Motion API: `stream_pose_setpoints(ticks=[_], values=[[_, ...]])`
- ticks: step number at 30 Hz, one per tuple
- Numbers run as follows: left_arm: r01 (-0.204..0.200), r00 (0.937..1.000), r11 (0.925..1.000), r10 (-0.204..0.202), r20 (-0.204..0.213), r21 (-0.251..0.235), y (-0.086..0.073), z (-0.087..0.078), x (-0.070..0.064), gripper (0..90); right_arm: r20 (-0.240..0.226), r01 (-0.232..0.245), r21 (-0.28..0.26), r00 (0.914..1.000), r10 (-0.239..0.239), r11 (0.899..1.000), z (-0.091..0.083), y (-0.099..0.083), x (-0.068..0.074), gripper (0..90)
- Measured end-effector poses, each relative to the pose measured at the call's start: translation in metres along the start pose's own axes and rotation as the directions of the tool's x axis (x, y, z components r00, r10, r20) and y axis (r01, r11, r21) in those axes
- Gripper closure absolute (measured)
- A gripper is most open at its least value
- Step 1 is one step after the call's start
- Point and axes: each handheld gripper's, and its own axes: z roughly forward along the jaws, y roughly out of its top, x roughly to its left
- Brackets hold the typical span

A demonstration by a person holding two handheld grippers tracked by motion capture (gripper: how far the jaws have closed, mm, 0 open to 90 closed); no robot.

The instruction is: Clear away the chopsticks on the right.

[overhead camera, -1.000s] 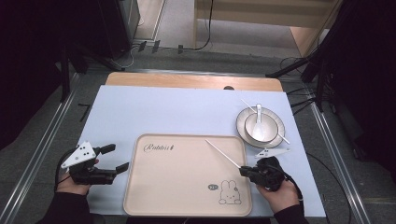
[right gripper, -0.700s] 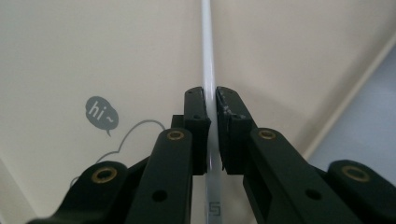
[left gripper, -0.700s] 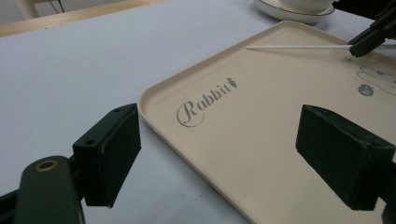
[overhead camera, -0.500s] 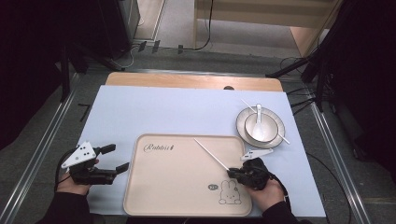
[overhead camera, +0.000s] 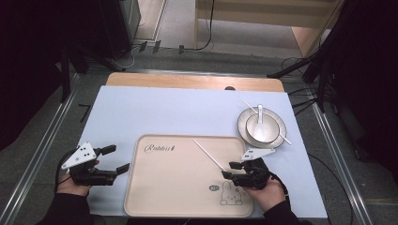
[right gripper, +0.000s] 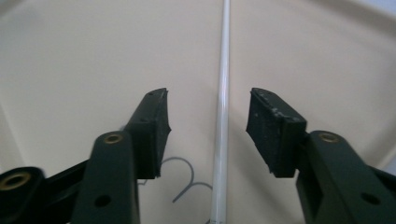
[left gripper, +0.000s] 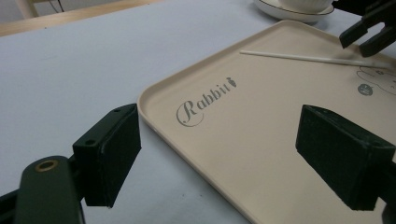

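Our right gripper sits low over the near right part of the tray, jaws spread, with the white chopstick running between them. In the right gripper view the chopstick lies lengthwise down the gap, touching neither pad, a little closer to the right one. From above, its long axis slants from the tray's far middle down toward the near right, so its near end points straight at our right hand. That alignment is what we judge the coming move to turn on: the jaws stand on either side of the stick, across its length, ready to close. Our left gripper, also spread and holding nothing, rests just off the tray's left edge, well apart from the chopstick. The bowl and plate stand beyond the tray's far right corner.
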Motion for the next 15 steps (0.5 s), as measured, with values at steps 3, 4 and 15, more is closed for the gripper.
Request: stream_pose_setpoints(ticks=[3, 4, 15], values=[[0.0, 1.0, 1.0, 0.0, 0.0, 0.0, 0.0, 0.0, 0.0, 14.5, -0.008, 0.003, -0.048, 1.0, -0.004, 0.999, -0.012, 0.005, -0.004, 41.1], [-0.001, 1.0, 1.0, 0.001, 0.0, 0.002, 0.0, 0.0, 0.0, 14.6, -0.01, -0.007, -0.065, 0.9999, 0.006, 0.998, -0.017, 0.007, -0.006, 39.8], [0.001, 1.0, 1.0, -0.001, -0.001, 0.002, 0.0, 0.001, 0.0, 14.6, 0.029, -0.047, -0.181, 0.9982, 0.053, 0.982, -0.065, 0.034, -0.048, 33.4]])
